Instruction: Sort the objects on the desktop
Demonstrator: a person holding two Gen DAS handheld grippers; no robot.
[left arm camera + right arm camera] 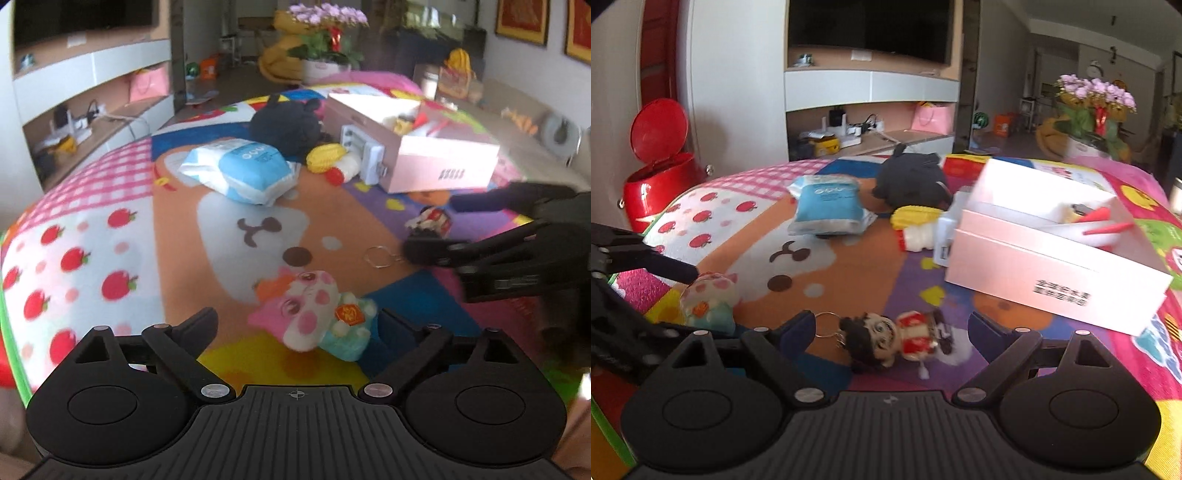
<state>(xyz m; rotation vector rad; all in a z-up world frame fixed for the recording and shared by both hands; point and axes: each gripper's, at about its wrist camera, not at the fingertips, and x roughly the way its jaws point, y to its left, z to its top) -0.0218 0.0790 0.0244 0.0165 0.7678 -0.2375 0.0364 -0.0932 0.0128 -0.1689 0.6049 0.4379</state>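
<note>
Your left tool [297, 325] wide, pink cat plush [306, 310] lying between its fingers unpressed, your right tool [892, 326] wide around the doll keychain [890, 338], pink box [1052, 258] far right, wipes pack [240, 170] beyond on the bench [92, 258].

The right gripper [892, 326] stands with jaws wide apart over a colourful cartoon-print mat [849, 258]. Between its fingers lies a small doll keychain in red clothes with a metal ring [886, 341], untouched. An open pale pink cardboard box [1052, 273] sits right, a blue-and-white tissue pack [827, 210] beyond.
</note>
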